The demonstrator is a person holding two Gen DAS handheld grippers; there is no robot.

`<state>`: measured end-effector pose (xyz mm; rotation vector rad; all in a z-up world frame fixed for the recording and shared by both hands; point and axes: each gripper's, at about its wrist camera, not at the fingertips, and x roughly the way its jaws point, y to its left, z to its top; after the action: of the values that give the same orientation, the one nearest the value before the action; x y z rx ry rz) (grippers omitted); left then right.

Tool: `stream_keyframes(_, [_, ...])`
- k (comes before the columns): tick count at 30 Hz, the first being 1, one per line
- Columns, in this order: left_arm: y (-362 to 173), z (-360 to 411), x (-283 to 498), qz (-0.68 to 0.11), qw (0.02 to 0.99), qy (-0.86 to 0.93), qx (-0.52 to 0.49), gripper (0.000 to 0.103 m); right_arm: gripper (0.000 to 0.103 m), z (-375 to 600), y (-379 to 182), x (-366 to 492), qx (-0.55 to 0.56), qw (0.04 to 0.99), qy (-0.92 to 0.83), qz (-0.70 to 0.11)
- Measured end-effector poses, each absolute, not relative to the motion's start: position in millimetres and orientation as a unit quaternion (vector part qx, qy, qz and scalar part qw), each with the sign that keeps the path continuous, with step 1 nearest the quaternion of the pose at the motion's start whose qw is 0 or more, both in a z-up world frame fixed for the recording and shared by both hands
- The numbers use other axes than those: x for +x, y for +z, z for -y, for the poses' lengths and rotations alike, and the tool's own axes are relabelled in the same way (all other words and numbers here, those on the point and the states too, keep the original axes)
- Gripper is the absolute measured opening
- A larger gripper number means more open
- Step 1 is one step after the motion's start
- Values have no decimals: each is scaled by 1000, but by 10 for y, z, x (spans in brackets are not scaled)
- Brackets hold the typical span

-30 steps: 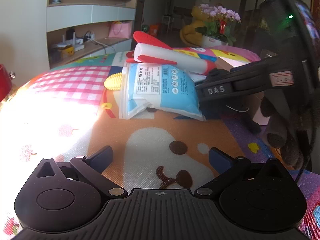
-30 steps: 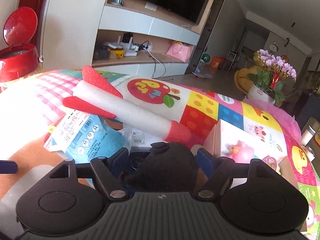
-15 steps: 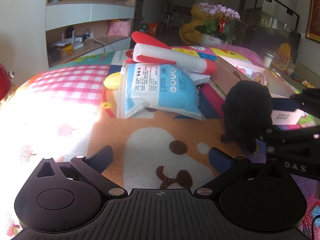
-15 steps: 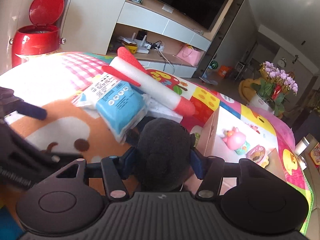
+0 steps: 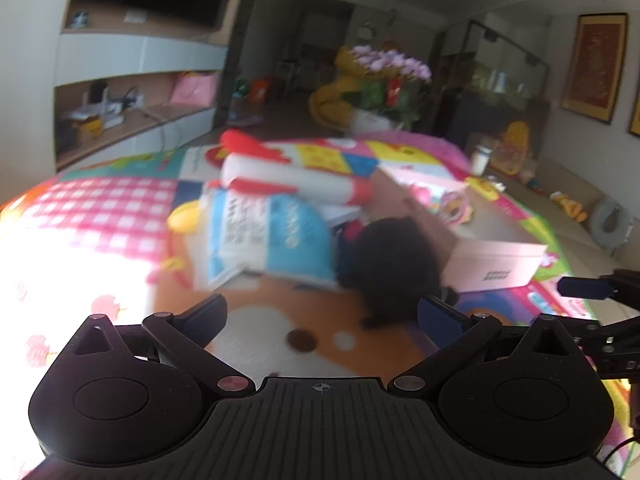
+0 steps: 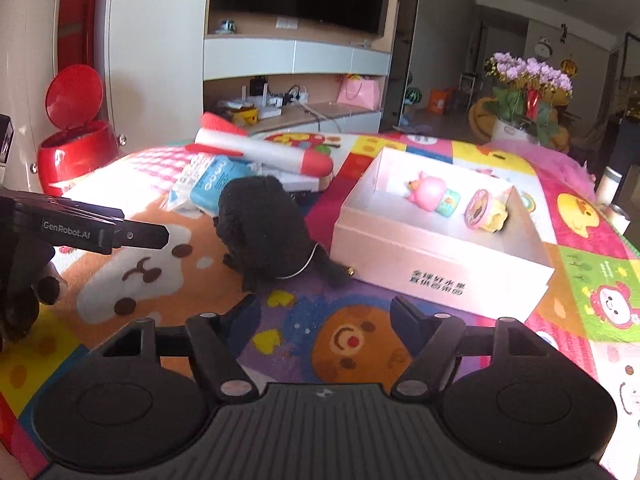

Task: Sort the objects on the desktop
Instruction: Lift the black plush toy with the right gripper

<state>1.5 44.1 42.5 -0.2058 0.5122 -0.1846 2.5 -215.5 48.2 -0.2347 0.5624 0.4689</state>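
A big bright play mat point(image 6: 360, 340) covers the table, w/ the pink box point(image 6: 440, 276) on it; inside the box sit a pink toy point(image 6: 430, 192) & a round toy point(image 6: 480, 210). The black fuzzy toy point(image 6: 264, 228) lies on the mat just left of the box, & the blue pack point(image 6: 212, 184) & red-white rocket point(image 6: 264, 152) lie farther left. The right gripper point(image 6: 324, 312), in front of the box, is opening w/ nothing in it; the left gripper point(image 5: 320, 312) is open & empty too.

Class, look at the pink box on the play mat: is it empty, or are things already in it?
Not empty. The lidless pink box holds two small toys.
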Motion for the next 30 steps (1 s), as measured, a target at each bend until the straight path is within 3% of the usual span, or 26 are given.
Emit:
stream_keyframes(4, [612, -99, 277, -238, 961, -131, -55, 103, 86, 2312, 568, 65, -70, 949, 180, -248])
stream_keyframes(12, [710, 458, 993, -200, 963, -180, 14, 103, 88, 2627, 532, 135, -9, 961, 117, -250])
stream_keyframes(16, [597, 501, 1322, -274, 924, -266, -7, 103, 88, 2779, 494, 152, 18, 962, 90, -259])
stream_keyframes(22, [339, 222, 807, -256, 942, -215, 40, 103, 88, 2862, 491, 102, 13, 966, 86, -245])
stream_keyframes(27, [272, -113, 516, -273, 946, -177, 8, 103, 88, 2591, 583, 296, 13, 958, 156, -241])
stream_keyframes(29, [223, -199, 453, -286, 944, -163, -4, 103, 81, 2383, 622, 448, 24, 948, 205, -242])
stream_keyframes(30, [200, -242, 417, -292, 943, -160, -11, 103, 67, 2201, 642, 562, 28, 940, 234, -246])
